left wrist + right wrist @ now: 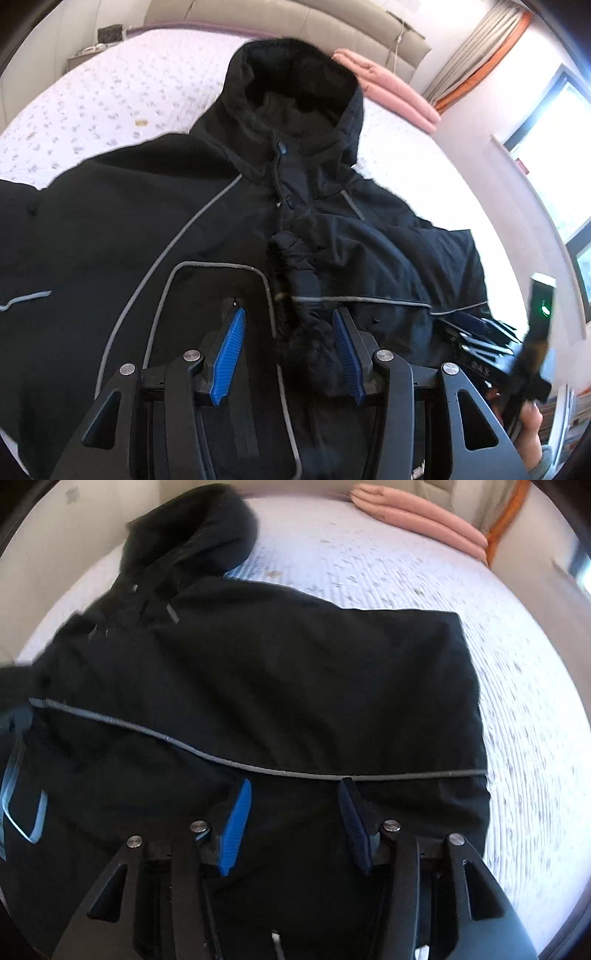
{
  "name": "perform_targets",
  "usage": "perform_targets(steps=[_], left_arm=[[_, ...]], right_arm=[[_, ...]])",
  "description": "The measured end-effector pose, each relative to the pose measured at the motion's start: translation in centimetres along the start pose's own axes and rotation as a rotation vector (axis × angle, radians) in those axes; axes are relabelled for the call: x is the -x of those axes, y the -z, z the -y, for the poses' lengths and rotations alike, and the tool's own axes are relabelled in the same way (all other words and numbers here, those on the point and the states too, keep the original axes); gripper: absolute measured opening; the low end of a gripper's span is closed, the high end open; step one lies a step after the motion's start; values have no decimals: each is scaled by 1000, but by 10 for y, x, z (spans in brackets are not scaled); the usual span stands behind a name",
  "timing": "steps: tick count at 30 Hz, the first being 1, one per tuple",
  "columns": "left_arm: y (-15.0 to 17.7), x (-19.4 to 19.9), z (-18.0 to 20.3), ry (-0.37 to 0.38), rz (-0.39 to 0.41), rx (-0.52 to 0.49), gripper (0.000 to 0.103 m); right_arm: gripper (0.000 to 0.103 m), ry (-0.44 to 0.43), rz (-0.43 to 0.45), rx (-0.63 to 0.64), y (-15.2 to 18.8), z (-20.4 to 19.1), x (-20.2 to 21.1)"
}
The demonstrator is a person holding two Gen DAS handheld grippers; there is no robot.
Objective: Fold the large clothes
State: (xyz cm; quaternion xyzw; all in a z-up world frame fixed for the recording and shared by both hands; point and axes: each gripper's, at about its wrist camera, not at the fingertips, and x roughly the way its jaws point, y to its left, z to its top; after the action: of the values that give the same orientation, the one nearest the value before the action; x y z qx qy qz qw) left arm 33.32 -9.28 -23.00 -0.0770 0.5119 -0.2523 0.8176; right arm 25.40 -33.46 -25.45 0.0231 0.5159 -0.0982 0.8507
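A black hooded jacket point(207, 221) lies spread front-up on the bed point(92, 107), hood point(291, 85) toward the headboard point(295, 26). Grey piping runs in curves across its chest and in a long line across the folded panel on the right side, which the right wrist view shows as a flat black rectangle point(314, 686) with its far edge against the white quilt point(517, 701). A dark furry trim sits along the front opening, just ahead of the left tongs point(288, 321). These stand wide, blue ribbed pads point(231, 354) apart, with nothing between them but the jacket surface below; whether the tips touch the cloth cannot be told. The right tongs point(295, 794) are also wide, hovering at the grey piping line near the jacket's hem, holding nothing. In the left view the right tool point(480, 343) appears at the jacket's right edge, blurred, with a hand point(528, 432) on its grip. 2 pink pillows point(384, 85) lie stacked at the far right corner of the bed, well apart from the jacket. A curtain point(480, 48) hangs beside a bright window point(554, 122).
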Motion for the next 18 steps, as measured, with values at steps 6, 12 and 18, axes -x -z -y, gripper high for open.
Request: perform_targets(steps=[6,12,18], left_arm=[[-7,-25,1,40,-43,9,48],[-9,-14,19,40,-10,-53,22],[-13,39,17,53,108,-62,21]], right_arm=[[54,-30,15,20,-3,1,-3],[54,-24,18,24,2,-5,7],[54,-61,73,0,2,-13,47]])
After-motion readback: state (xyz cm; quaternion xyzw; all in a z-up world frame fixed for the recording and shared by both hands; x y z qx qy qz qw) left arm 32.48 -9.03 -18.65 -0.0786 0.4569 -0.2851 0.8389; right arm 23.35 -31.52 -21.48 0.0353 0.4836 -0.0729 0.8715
